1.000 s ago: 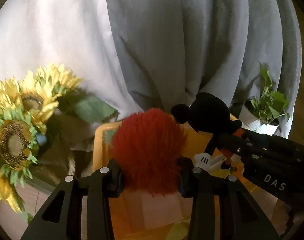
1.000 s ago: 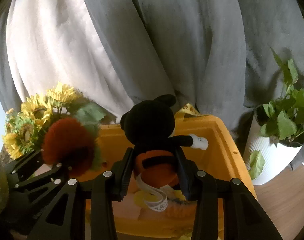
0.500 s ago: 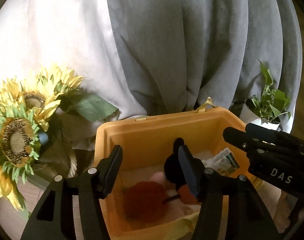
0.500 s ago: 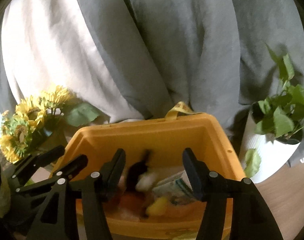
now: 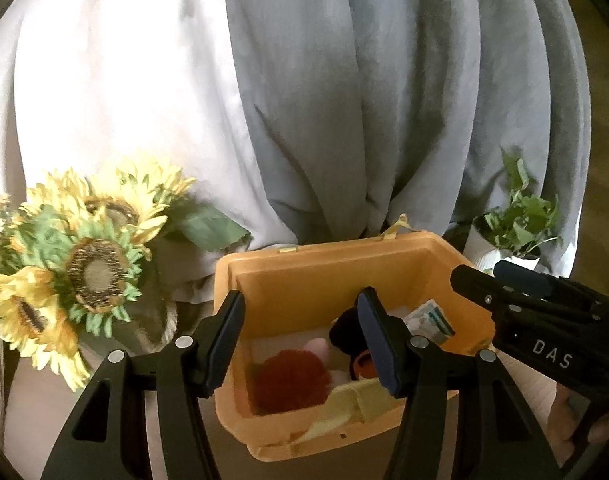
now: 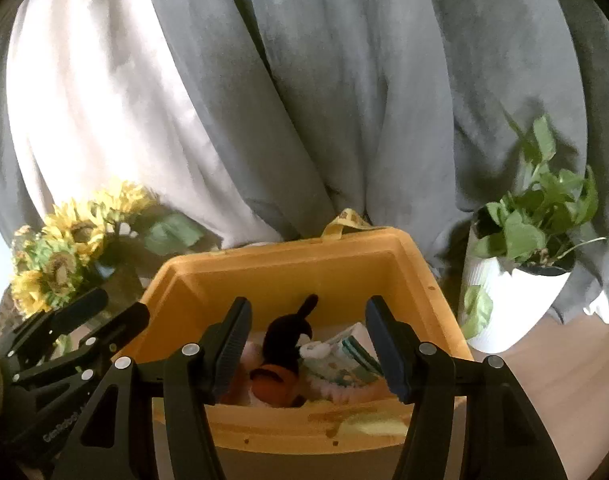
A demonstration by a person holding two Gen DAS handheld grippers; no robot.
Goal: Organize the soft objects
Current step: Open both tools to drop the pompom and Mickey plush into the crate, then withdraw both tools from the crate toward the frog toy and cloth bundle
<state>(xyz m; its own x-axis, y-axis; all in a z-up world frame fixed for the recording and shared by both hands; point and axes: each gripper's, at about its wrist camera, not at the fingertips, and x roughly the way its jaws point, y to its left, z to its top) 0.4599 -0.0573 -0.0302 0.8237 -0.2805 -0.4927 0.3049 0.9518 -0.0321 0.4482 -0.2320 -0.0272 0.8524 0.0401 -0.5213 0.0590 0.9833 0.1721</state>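
Both tools are hanging over the orange bin [image 5: 344,276], each with its jaws spread wide and nothing between them. The left tool [image 5: 300,340] is hovering above the bin's near left part, and the red fuzzy ball [image 5: 290,380] is lying on the bin floor directly under its gap, at about 6 o'clock from the tool's centre. The black mouse plush [image 5: 346,330] is resting at about 2 o'clock from the ball, partly hidden behind the left tool's right finger. In the right wrist view the right tool [image 6: 308,340] is framing the same plush [image 6: 284,344], which is lying with its black head up and its orange body lower. A folded printed packet [image 6: 344,354] is sitting at 3 o'clock from the plush, and a pale yellow cloth [image 6: 368,424] is draping over the bin's near rim at 5 o'clock. The sunflowers [image 5: 84,264] are standing at 9 o'clock outside the bin, the potted plant [image 6: 520,280] at 3 o'clock, and grey curtains [image 6: 344,100] are hanging behind at 12 o'clock. The right tool [image 5: 536,320] is also showing at the right edge of the left view.
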